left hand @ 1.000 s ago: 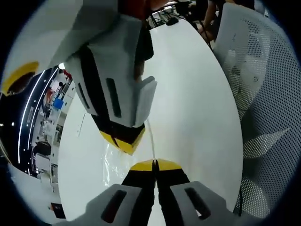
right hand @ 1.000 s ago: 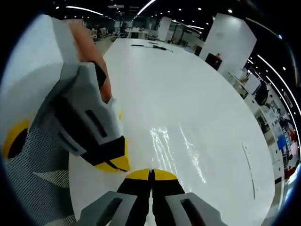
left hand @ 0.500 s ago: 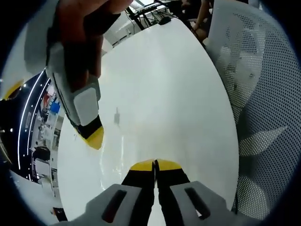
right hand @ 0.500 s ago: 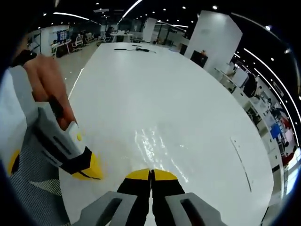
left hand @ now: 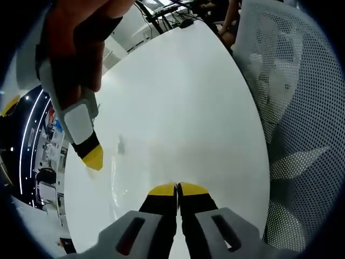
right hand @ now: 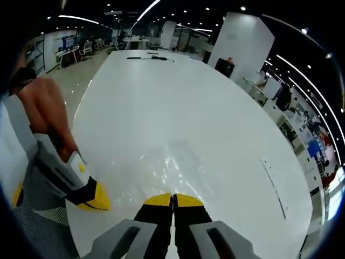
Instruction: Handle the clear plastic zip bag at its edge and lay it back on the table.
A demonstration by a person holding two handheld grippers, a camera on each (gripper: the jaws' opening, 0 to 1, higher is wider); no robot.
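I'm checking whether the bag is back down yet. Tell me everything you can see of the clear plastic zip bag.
The clear plastic zip bag is a thin, see-through film, visible mostly as glossy creases and glare. It lies spread out on the white table, in front of the shut tips of the right hand-held gripper. In the left gripper view it is a faint sheen. Whether either gripper grips its edge cannot be told.

Left gripper and right gripper both pinched closed, yellow tips together, each held in a hand over the table's near edge.
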